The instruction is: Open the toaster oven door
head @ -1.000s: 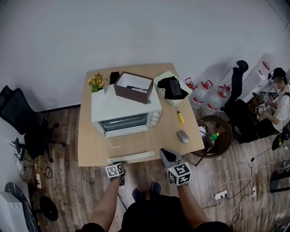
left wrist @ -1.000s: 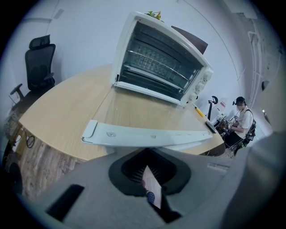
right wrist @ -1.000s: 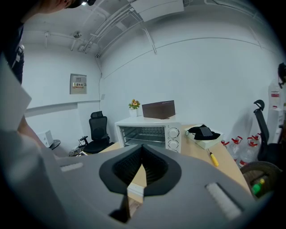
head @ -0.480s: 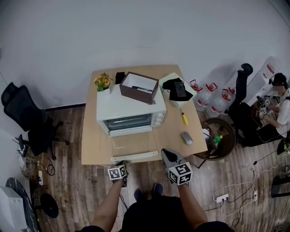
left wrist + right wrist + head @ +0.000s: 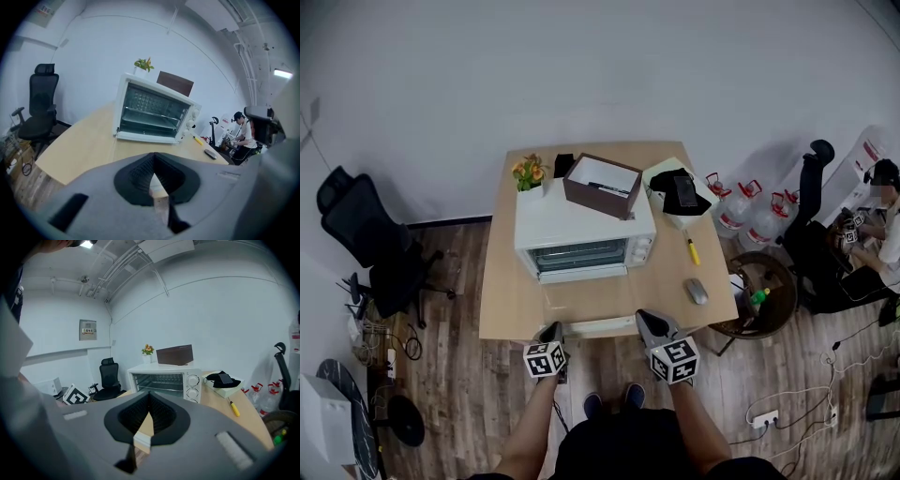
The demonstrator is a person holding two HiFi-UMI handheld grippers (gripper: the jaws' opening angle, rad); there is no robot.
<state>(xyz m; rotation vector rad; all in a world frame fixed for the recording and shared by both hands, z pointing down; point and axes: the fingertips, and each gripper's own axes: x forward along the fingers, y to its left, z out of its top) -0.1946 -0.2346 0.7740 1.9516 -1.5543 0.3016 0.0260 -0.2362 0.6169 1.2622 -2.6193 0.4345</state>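
Observation:
The white toaster oven stands mid-table, and its racks show plainly in the left gripper view and the right gripper view. A glossy patch lies on the table in front of it, ending at a long white bar along the front edge. Whether that is the lowered door, I cannot tell. My left gripper and right gripper hover at the table's front edge, well short of the oven. Both are shut with nothing in them.
A brown box sits on the oven, with a flower pot behind. On the wooden table lie a white box, a yellow-handled tool and a mouse. An office chair stands left, water jugs right.
The head view has shifted, so the table and oven now sit further right and lower. Both grippers stay at the front edge, the left one showing more. The oven looks unchanged.

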